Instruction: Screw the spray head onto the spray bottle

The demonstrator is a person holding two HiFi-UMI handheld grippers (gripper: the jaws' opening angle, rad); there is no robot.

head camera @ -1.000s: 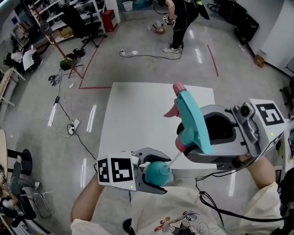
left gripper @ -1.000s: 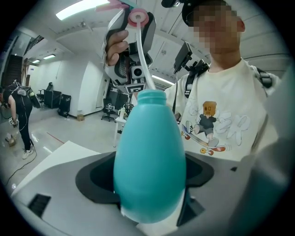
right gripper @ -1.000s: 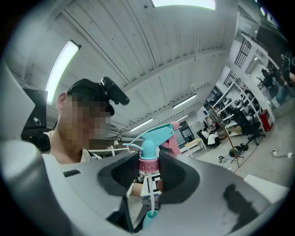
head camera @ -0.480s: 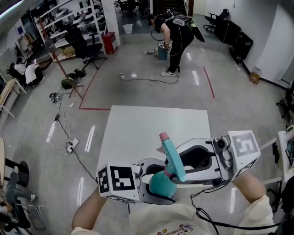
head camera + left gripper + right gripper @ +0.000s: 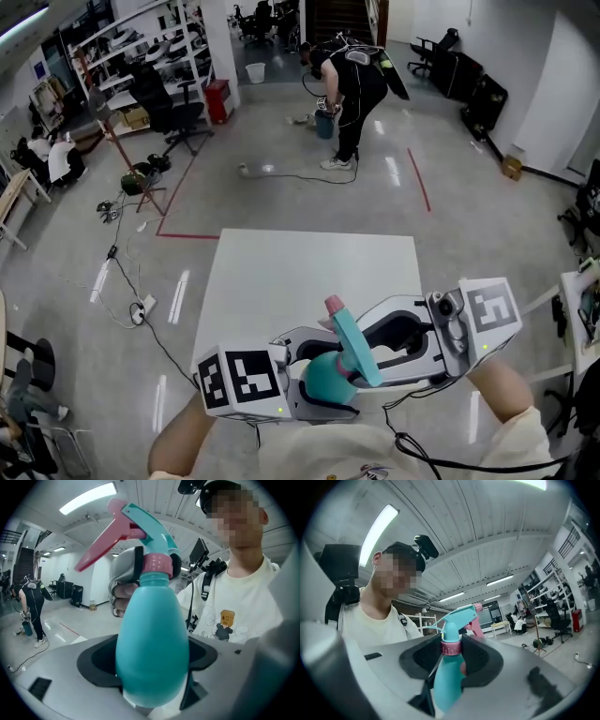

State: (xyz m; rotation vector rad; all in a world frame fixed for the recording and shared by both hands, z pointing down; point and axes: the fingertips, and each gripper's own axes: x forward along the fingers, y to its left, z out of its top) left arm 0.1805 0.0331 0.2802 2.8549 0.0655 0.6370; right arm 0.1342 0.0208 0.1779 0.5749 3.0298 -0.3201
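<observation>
While the left gripper, fingers wide, is clamping the spray bottle above the counter, the right gripper is pinching the spray head by its collar.

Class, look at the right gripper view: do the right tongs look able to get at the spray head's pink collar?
Probably yes: the right tongs close on the pink collar, a pad at each side, with nothing between. The left tongs grip the bottle lower down, clear of it.

L gripper is held at 7 o'clock, jaws clamped wide on spray bottle. R gripper is held at 4 o'clock, approx. level, jaws pinched on spray head collar.
</observation>
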